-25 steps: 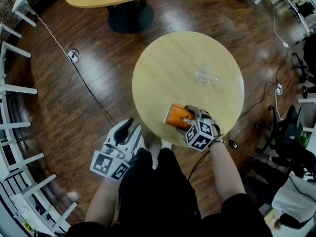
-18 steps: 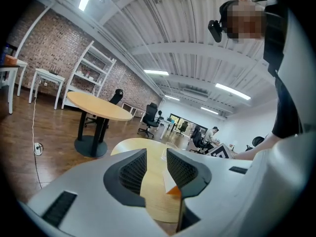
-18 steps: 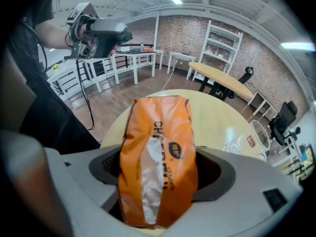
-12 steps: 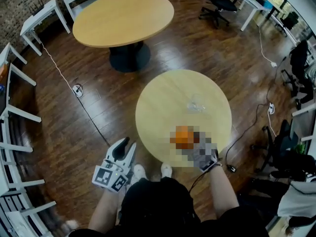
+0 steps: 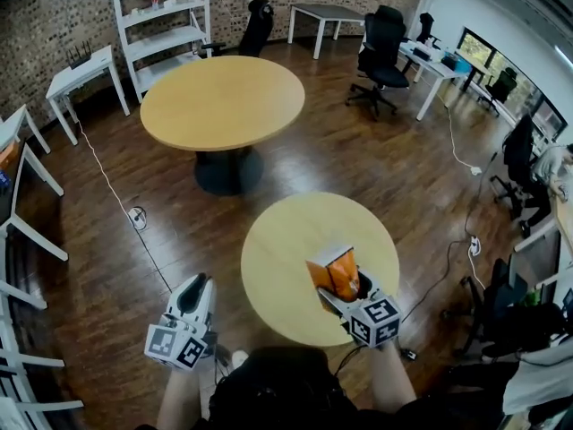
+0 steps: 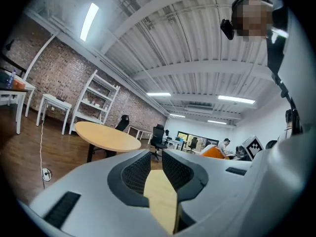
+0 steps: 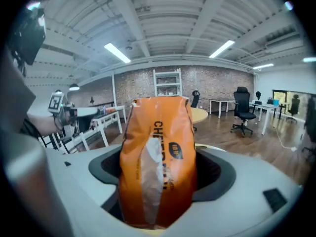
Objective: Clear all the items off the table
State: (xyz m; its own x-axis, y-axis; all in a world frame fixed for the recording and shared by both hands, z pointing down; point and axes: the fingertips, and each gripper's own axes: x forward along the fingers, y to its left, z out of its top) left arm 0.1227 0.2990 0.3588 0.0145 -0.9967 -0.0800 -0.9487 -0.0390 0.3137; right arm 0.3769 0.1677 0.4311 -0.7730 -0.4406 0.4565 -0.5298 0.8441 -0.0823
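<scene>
Bag [image 5: 333, 272] — pinched in right gripper [image 5: 340, 292]; squeeze lightly, carry upright off table [image 5: 277, 253]; left gripper [image 5: 195, 288] — empty, jaws just narrowing, a slit left.

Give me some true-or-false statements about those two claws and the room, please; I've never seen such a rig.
The right claw grips an orange bag. True.
The left claw carries a cup. False: nothing is between its jaws, which have just been closing.
The orange bag lies flat on the floor. False: it stands upright in the right claw.
A round table stands further back, near a white shelf unit. True.
</scene>
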